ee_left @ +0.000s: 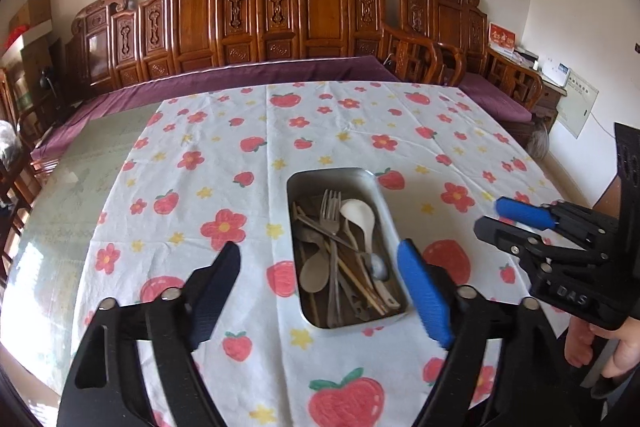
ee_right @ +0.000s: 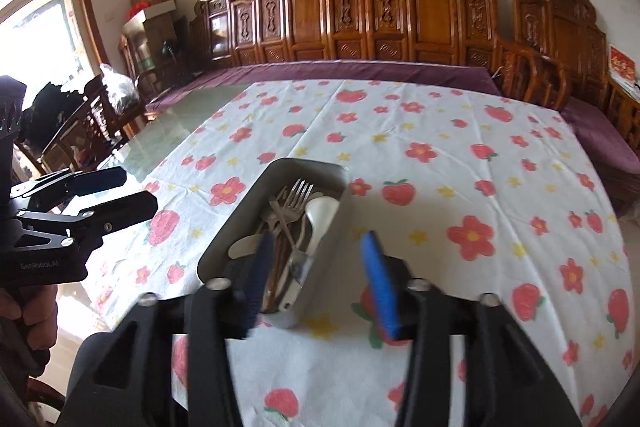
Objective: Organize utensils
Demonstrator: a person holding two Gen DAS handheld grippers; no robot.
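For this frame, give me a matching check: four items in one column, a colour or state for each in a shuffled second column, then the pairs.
Items:
1. metal tray
2. spoon
3. tablecloth
4. left tongs

Descriptions:
A. white, lying among the other utensils
B. open, nothing between the fingers
C. printed with red flowers and strawberries
D. holding forks, spoons and chopsticks

Pairs: 1-D, 2-A, 3-C, 4-B
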